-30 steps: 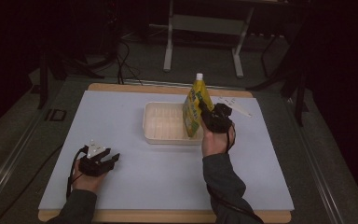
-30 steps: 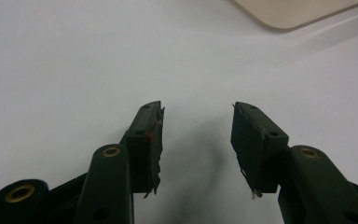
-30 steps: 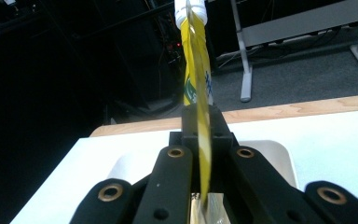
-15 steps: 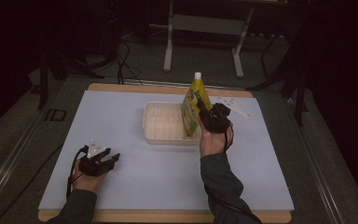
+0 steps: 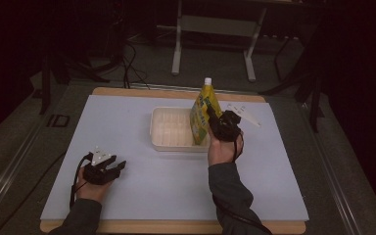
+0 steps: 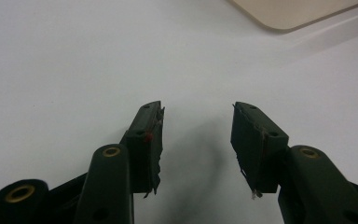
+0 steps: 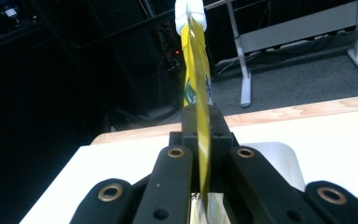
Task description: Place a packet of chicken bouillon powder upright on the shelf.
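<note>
Tabletop (image 5: pixel 127 196) is matte pale sheet on wood board w/ rounded corners. Tray (image 5: pixel 169 128): shallow, translucent plastic, rectangular, ribbed floor. Pouch (image 5: pixel 201 113): glossy yellow-green, flat, white cap up, long axis upright, standing at tray's right edge. Right gripper (image 5: pixel 211 117) is clamped on pouch, forearm reaching fwd. Left gripper (image 6: pixel 196 140) lies low on sheet, jaws apart.
</note>
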`<state>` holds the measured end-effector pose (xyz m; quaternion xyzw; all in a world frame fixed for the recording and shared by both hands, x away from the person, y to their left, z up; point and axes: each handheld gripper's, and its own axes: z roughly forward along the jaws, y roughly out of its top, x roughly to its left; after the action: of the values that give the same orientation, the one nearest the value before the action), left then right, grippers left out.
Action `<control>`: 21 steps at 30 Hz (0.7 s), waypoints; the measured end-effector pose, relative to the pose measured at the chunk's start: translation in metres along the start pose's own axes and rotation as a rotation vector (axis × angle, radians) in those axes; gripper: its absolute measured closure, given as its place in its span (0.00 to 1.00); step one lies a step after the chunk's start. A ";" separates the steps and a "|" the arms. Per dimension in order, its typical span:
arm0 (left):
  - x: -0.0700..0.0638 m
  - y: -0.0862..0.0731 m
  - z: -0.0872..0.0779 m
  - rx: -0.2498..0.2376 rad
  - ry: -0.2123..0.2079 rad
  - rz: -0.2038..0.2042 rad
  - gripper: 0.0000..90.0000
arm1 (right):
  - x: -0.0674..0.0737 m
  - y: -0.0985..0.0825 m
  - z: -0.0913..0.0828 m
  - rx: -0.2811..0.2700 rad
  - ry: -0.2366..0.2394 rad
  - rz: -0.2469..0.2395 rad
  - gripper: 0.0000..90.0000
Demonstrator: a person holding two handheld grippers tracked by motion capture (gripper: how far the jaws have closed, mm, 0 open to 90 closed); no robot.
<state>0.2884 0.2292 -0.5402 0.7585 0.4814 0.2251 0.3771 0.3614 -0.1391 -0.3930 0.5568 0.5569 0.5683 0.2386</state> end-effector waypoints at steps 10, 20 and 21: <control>0.000 0.000 0.000 0.001 0.000 0.001 0.59 | -0.004 -0.002 -0.001 -0.011 -0.026 -0.009 1.00; 0.000 0.001 0.001 0.002 -0.002 0.005 0.59 | -0.003 -0.004 0.003 -0.004 -0.033 0.000 1.00; 0.000 0.001 0.001 0.001 -0.003 0.004 0.59 | -0.003 -0.004 0.003 -0.004 -0.032 0.001 1.00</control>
<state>0.2897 0.2286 -0.5401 0.7599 0.4797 0.2245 0.3769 0.3632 -0.1393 -0.3984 0.5658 0.5515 0.5604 0.2483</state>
